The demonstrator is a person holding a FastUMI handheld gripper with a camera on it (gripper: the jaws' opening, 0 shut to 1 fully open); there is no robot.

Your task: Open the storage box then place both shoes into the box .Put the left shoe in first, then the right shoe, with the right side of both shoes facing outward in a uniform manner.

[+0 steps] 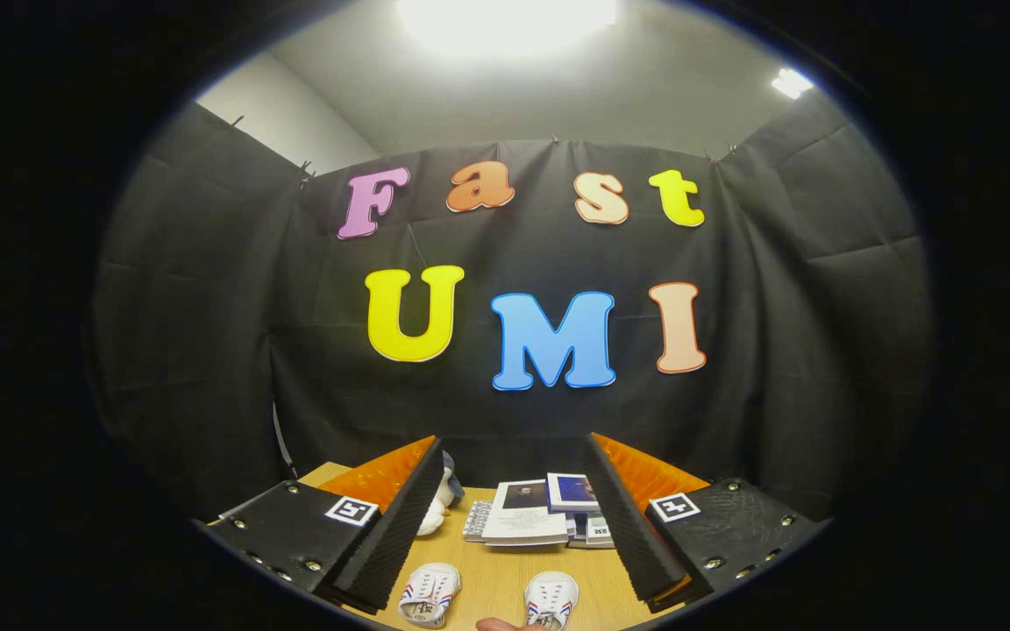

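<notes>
White shoes sit nearest on the wooden table [487, 574]: the left shoe [429, 594] and right shoe [551, 599] lie side by side, apart, toes pointing away, between the fingers of the tool [505, 517]. A fingertip [501, 625] shows just in front of the right shoe. The tool is held level, aimed across the table at the booth wall, its fingers spread wide with nothing between them. Beyond the shoes lies a stack of books [540, 513], with a plush toy [439, 504] beside the left finger.
</notes>
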